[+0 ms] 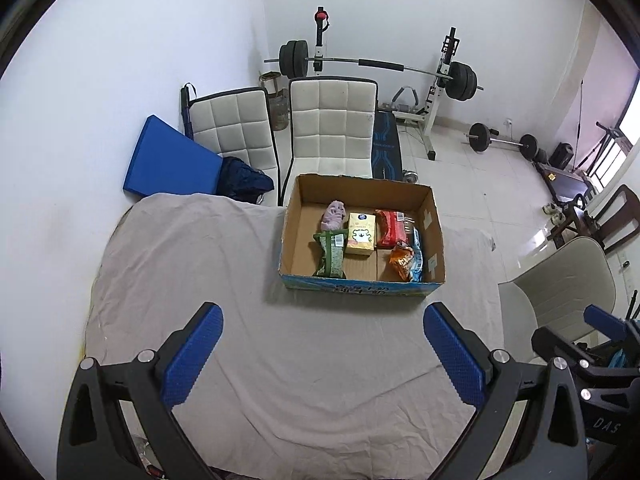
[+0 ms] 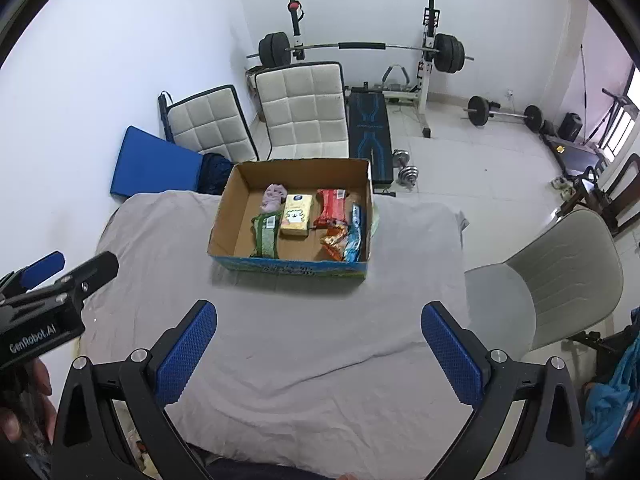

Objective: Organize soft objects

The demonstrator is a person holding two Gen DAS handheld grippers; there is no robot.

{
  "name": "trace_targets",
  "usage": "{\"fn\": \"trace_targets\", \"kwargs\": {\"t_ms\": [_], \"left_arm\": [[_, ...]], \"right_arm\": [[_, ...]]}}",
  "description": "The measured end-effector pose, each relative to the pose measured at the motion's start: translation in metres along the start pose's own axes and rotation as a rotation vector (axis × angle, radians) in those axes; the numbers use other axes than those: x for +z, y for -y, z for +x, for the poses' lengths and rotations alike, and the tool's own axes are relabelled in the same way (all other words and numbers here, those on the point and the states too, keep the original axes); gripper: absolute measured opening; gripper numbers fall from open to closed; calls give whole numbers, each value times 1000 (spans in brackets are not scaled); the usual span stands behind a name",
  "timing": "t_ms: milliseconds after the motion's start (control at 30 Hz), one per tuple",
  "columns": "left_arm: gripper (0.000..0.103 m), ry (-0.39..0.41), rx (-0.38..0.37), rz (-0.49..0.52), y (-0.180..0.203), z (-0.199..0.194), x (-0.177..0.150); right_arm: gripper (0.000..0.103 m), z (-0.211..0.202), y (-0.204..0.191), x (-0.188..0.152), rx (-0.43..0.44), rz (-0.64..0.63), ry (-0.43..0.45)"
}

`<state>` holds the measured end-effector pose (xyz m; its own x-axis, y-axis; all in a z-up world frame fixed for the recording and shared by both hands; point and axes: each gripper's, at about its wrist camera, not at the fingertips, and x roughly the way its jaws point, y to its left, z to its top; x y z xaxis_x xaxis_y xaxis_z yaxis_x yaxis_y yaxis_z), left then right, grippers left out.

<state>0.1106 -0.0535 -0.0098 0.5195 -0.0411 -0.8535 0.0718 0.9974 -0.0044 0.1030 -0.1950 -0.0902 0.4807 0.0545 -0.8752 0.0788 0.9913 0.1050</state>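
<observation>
The room is a home gym: a barbell rack [image 1: 380, 66] and two white padded chairs [image 1: 328, 128] stand against the far wall. A tabletop [image 1: 192, 264] draped in grey cloth occupies the foreground.

Ahead of both tongs, well apart from them, sits an open cardboard box [image 1: 362, 280]. Contents, left to right:
- a lilac soft item [image 1: 334, 216] at the far side;
- a green packet [image 1: 330, 254] nearer the tongs;
- a yellow tissue pack [image 1: 361, 234] in the middle;
- a red packet [image 1: 390, 228];
- an orange snack bag [image 1: 402, 262], touching a blue packet [image 1: 418, 256] against the right wall.

No loose item shows on the cloth between tongs and box, so the sorting appears largely complete.

Recommended procedure: if an item needs tidying, approach from above, close gently on a flat side, and avoid crushing the snack bags or dragging the cloth.

The left tongs [image 1: 320, 354] stand wide apart, holding nothing and touching nothing. The right tongs [image 2: 320, 352] likewise stand wide apart and empty, hovering above the cloth.
</observation>
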Motion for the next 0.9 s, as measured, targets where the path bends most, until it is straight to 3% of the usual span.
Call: {"fn": "trace_targets", "kwargs": {"t_ms": [900], "left_arm": [[103, 54, 51, -1, 0, 8, 4]], "right_arm": [[103, 8, 2, 25, -60, -2, 52]]}}
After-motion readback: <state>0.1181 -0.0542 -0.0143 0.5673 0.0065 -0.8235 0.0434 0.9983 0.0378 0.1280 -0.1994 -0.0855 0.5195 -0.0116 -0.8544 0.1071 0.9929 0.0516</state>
